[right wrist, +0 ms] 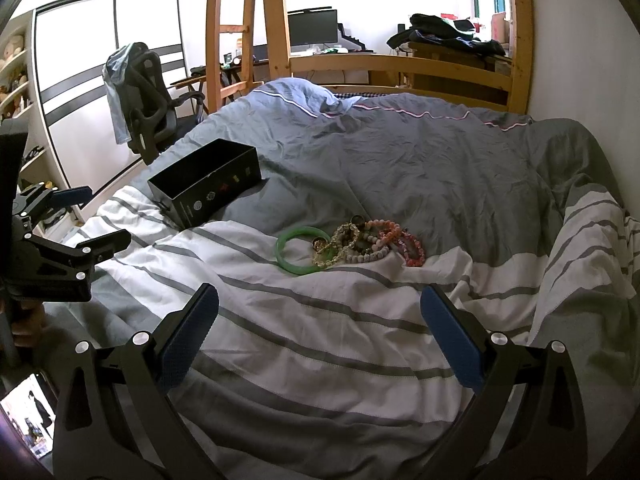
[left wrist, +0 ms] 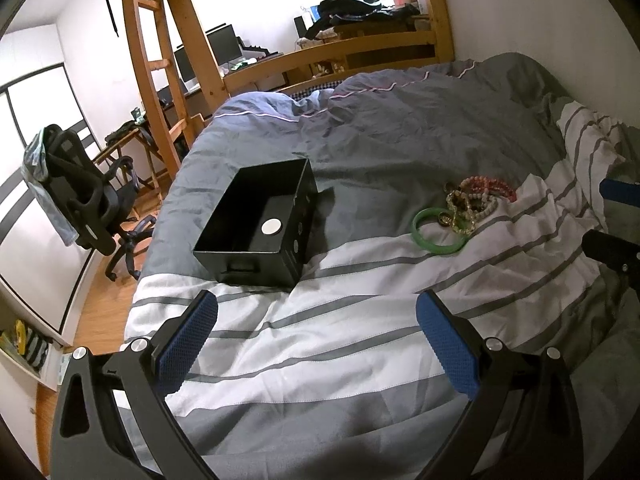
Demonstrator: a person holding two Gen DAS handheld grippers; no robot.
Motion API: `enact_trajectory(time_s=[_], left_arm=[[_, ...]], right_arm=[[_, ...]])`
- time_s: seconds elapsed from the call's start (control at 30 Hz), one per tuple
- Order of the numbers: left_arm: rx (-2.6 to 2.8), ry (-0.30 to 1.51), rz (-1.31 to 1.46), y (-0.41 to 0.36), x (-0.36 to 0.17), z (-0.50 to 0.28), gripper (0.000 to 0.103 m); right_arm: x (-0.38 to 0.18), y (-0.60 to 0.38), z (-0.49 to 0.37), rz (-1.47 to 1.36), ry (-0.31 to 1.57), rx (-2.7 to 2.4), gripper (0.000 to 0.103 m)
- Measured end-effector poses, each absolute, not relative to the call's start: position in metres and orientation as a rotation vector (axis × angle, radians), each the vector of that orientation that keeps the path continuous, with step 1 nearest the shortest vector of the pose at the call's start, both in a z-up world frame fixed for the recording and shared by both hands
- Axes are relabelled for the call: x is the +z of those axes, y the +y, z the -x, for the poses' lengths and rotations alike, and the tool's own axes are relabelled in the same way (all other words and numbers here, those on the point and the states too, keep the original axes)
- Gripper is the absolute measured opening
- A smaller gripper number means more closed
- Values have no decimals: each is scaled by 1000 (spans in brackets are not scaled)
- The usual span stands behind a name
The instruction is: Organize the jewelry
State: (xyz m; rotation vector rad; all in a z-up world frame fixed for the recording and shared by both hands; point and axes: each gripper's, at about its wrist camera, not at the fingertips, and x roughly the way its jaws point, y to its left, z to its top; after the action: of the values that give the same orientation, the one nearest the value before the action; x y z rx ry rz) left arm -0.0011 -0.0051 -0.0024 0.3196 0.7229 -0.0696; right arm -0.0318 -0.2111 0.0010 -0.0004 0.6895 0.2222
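An open black box (left wrist: 260, 222) stands on the bed, with a white round disc (left wrist: 271, 227) on its floor; it also shows in the right wrist view (right wrist: 208, 182). A green bangle (left wrist: 439, 231) (right wrist: 306, 249) lies beside a pile of beaded bracelets (left wrist: 478, 198) (right wrist: 376, 242) to the right of the box. My left gripper (left wrist: 316, 344) is open and empty, hovering just short of the box. My right gripper (right wrist: 320, 340) is open and empty, short of the jewelry. The left gripper also shows at the left edge of the right wrist view (right wrist: 84, 220).
The grey and white striped duvet (left wrist: 320, 360) is rumpled, with a raised fold at the right (right wrist: 592, 240). A wooden loft-bed ladder (left wrist: 152, 60), a desk with monitors (right wrist: 312, 28) and an office chair (left wrist: 80, 200) stand beyond the bed.
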Motion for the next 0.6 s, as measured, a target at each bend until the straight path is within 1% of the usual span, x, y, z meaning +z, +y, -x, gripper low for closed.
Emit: enact_trajectory(time_s=[0.53,0.6], left_arm=[[-84,705,-325,-8,0,4,98],[-84,705,-325,-9,0,4,98]], right_arm=[[1,-210,31,4,694,220,100],[-6,-209,31,5,694,221,100]])
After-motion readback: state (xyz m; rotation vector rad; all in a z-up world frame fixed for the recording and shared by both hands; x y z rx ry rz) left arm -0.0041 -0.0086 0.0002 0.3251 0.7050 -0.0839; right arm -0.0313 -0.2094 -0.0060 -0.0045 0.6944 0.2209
